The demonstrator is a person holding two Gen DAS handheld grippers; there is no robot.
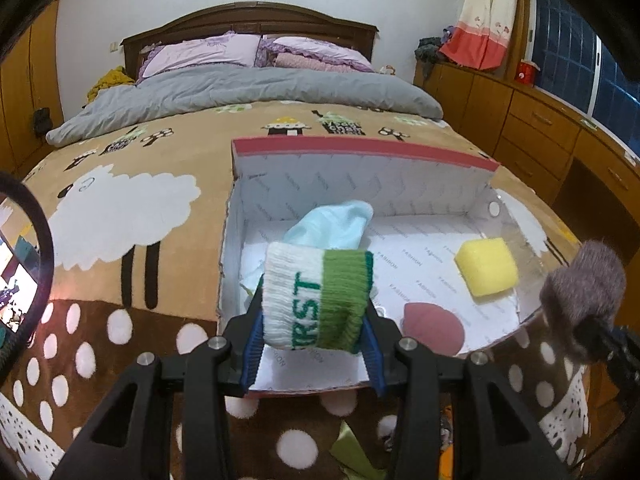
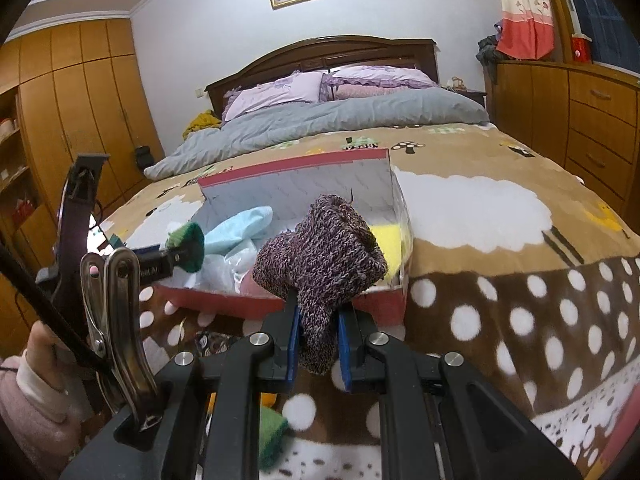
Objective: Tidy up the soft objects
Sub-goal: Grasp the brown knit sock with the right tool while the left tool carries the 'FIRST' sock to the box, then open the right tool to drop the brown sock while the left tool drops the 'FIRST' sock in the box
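Between your left gripper's [image 1: 314, 344] clamped fingers, the white-and-green knitted roll [image 1: 316, 300] hangs over the red-rimmed cardboard box's [image 1: 360, 152] near edge, so releasing early could drop it outside; your right gripper [image 2: 318, 346] pinches the purple knitted sock [image 2: 324, 256].

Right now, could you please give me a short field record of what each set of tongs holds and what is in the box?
surface: bed blanket
container: open shoebox on the blanket
left tongs: shut on white and green knit cuff, over the box
right tongs: shut on purple knit sock, near the box front
in box: yellow sponge, light blue cloth, pink egg-shaped sponge
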